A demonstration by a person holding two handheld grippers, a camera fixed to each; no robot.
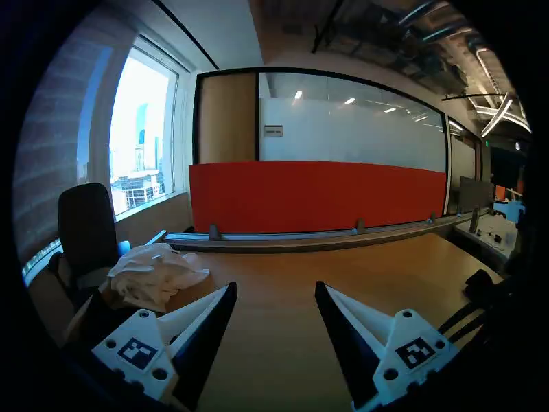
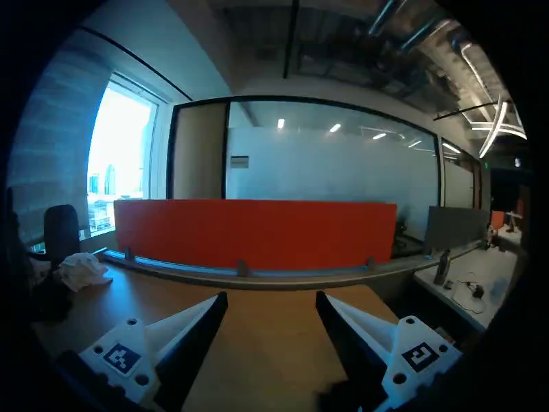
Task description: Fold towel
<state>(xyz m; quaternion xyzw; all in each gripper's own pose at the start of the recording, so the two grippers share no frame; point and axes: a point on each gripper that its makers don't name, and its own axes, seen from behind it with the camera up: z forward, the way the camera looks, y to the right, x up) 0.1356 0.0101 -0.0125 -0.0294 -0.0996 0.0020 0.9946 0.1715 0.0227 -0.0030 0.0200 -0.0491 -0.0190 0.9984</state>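
The towel [image 1: 154, 275] lay crumpled in a white heap on my wooden desk [image 1: 288, 329], off to my left. It sat unfolded near the desk's far edge.

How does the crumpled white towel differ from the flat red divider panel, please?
The crumpled white towel is bunched in a loose heap; the flat red divider panel is smooth and upright. The towel lies on the wooden desk at its left end; the panel stands along its far edge. Both sit at the same desk.
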